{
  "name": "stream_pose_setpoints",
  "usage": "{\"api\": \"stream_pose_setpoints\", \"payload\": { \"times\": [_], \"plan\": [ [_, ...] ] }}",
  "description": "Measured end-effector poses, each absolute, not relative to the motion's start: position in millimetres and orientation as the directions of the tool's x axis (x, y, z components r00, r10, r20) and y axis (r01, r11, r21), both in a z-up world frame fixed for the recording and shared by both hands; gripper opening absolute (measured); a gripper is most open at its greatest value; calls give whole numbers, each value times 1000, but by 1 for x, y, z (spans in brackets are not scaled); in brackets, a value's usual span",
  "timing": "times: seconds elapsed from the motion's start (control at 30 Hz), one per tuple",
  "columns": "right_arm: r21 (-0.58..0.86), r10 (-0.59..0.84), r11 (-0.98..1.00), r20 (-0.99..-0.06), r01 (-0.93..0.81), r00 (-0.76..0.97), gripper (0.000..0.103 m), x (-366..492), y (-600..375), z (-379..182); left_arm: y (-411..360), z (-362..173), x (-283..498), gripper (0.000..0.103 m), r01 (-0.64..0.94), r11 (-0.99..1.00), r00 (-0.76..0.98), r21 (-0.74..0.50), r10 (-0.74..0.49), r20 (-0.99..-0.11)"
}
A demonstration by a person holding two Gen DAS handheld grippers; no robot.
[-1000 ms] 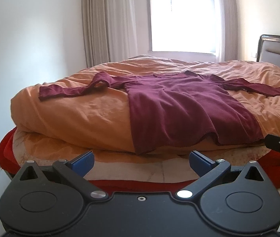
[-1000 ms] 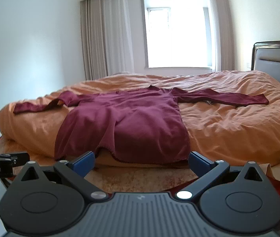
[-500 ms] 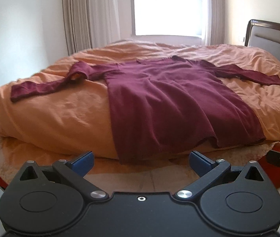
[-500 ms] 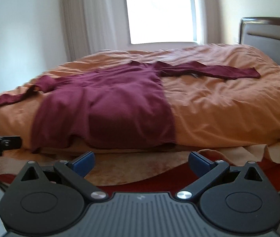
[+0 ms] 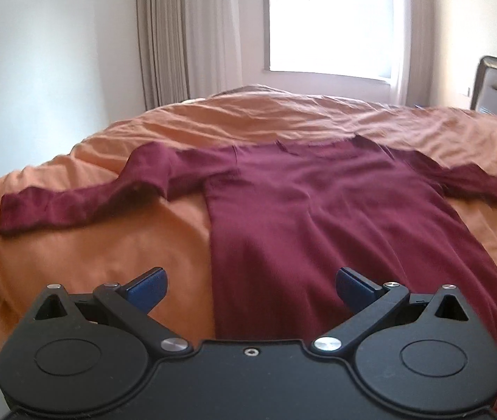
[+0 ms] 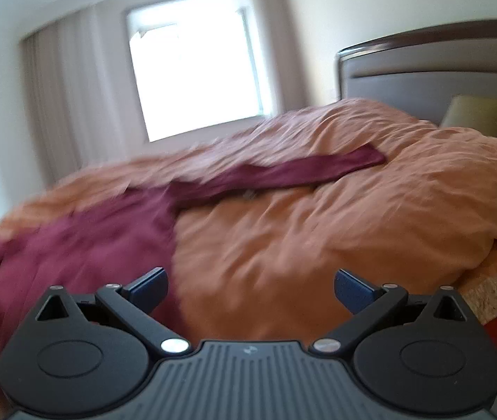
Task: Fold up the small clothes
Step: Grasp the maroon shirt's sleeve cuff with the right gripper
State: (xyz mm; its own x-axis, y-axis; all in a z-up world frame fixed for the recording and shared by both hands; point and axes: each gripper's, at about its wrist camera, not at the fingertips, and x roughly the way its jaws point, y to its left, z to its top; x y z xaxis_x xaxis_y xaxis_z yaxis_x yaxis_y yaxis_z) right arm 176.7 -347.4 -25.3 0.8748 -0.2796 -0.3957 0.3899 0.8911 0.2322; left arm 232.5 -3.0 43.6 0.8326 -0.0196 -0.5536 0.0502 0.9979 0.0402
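A dark maroon long-sleeved knit top lies flat on the rumpled orange duvet of a bed, neckline toward the bright window and hem hanging toward the near edge of the duvet. Both sleeves are spread outward across the duvet; the one on the curtain side bends at the elbow and ends near the duvet's rounded corner.

The left gripper hovers above the near edge of the duvet, its blue-tipped fingers spread wide with nothing between them; the top's lower body lies beyond the gap, not touched.

In the right wrist view, which is tilted and blurred, the right gripper also has its blue-tipped fingers wide apart and empty, over bare duvet just beside the top's side edge. One sleeve stretches across the duvet toward the grey padded headboard with a dark wooden frame, where a pale green pillow leans. Pale beige curtains hang beside the window.
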Motion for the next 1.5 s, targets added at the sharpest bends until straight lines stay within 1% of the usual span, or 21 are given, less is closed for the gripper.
{"api": "stream_pose_setpoints", "payload": {
  "times": [0.13,0.23,0.37,0.43,0.47,0.53,0.6,0.67,0.73,0.8,0.87,0.93,0.97,1.0,1.03,1.17,1.23,1.3,1.33,1.4,1.5],
  "plan": [
    [300,-329,837,-391,457,860,103,201,-388,-24,-11,44,279,102,18,999,832,38,6,-554],
    [303,-354,823,-387,480,851,103,224,-413,-24,-17,36,308,102,-8,999,827,37,28,-562],
    [300,-337,831,-397,468,853,103,264,-450,-26,-21,19,337,102,-34,999,820,26,43,-571],
    [289,-289,848,-450,444,845,103,293,-475,-28,-22,8,346,102,-64,998,815,22,65,-576],
    [275,-290,845,-487,459,824,103,306,-487,-30,-22,2,349,102,-88,996,811,17,82,-580],
    [240,-341,820,-523,519,781,103,325,-505,-35,-19,-7,350,102,-111,994,812,-6,87,-577],
    [214,-380,807,-524,550,762,103,341,-524,-36,-17,-15,350,102,-121,992,814,-20,88,-574],
    [248,-355,816,-500,523,790,103,351,-544,-37,-15,-21,351,102,-136,990,814,-33,93,-573],
    [313,-332,790,-505,528,797,103,365,-570,-40,-14,-25,351,102,-143,989,816,-41,94,-570],
    [352,-376,726,-517,591,769,103,373,-589,-43,-17,-29,353,103,-145,989,815,-21,108,-570],
    [386,-397,684,-515,619,760,98,379,-603,-48,-23,-32,352,103,-150,989,818,10,130,-561],
    [396,-422,649,-522,649,741,88,389,-613,-53,-27,-33,351,103,-152,988,822,41,149,-550],
    [399,-439,633,-521,664,732,86,393,-618,-55,-29,-33,351,103,-150,987,822,53,154,-548],
    [406,-448,620,-519,671,728,81,397,-621,-56,-30,-31,352,103,-148,987,822,57,155,-548],
    [414,-456,608,-516,677,725,73,401,-624,-56,-29,-28,352,103,-141,988,823,56,149,-548],
    [398,-487,575,-535,714,691,50,419,-634,-60,-30,-10,356,103,-83,995,852,49,96,-514],
    [385,-506,555,-547,737,667,21,424,-637,-60,-35,-3,364,103,-45,997,864,60,70,-499],
    [376,-525,541,-547,752,652,10,428,-640,-60,-42,3,373,103,-16,997,864,71,50,-501],
    [381,-526,544,-539,748,658,6,428,-639,-58,-44,5,376,103,-5,998,864,67,38,-503],
    [368,-544,562,-510,741,666,5,427,-632,-49,-49,8,381,103,15,999,865,50,12,-502],
    [326,-553,638,-436,697,710,4,431,-613,-26,-52,10,384,102,46,998,860,36,-21,-510]
  ]
}}
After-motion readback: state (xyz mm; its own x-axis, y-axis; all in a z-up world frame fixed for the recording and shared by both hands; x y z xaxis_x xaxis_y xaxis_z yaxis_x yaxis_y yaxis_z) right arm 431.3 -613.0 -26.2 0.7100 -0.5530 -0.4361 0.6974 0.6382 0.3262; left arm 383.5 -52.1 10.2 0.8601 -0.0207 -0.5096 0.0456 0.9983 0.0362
